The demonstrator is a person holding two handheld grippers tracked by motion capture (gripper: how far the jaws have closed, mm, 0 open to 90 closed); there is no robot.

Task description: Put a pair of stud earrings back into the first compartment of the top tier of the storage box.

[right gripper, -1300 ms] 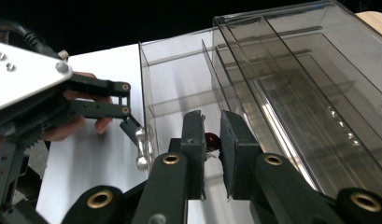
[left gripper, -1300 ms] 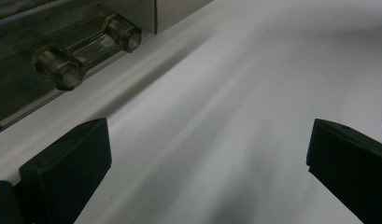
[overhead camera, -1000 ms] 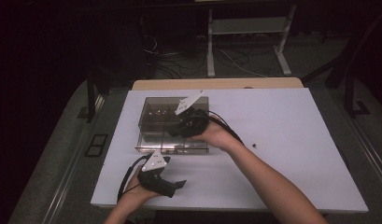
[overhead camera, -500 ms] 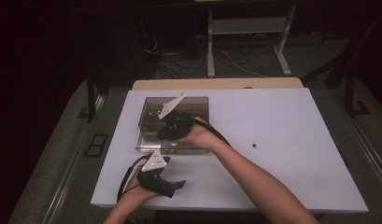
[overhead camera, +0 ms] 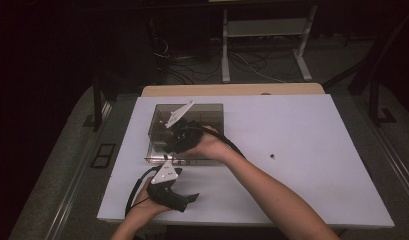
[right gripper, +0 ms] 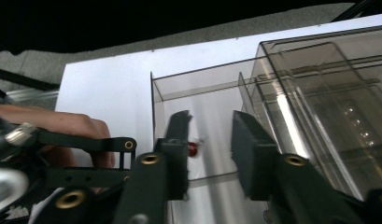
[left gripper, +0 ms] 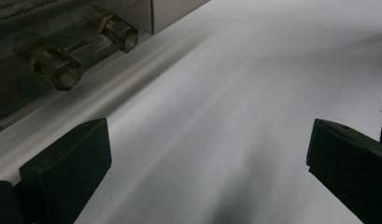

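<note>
Though the frames are searched for print, no brand, label or readable writing can be made out on the box, the grippers or the table; the light is dim and the surroundings beyond the table [overhead camera: 312,130] fall into near black. The clear smoky plastic box [overhead camera: 197,117] sits on the white matte tabletop toward its far left part, a drawer [right gripper: 198,140] pulled out toward the person; in the right gripper view the drawer is an open-topped tray with thin transparent walls, and a small red object [right gripper: 193,148] lies on its pale floor, partly hidden behind one jaw and too blurred to identify. The right gripper [right gripper: 209,135] hangs over the drawer with its jaws parted, nothing between them; in the high view the right hand [overhead camera: 209,145] covers much of it, and its grey three-cornered plate [overhead camera: 178,114] stands up over the box. The left gripper [left gripper: 207,154] rests low near the table's front edge, its blunt black jaws spread wide and empty over bare tabletop; its view cuts off the box's front, showing two clear round knobs [left gripper: 58,70] joined by a bar. A tiny dark speck [overhead camera: 272,156] lies on the table well right of the box, too small to tell what it is. Cables and a white stand [overhead camera: 264,30] show faintly on the floor behind.
</note>
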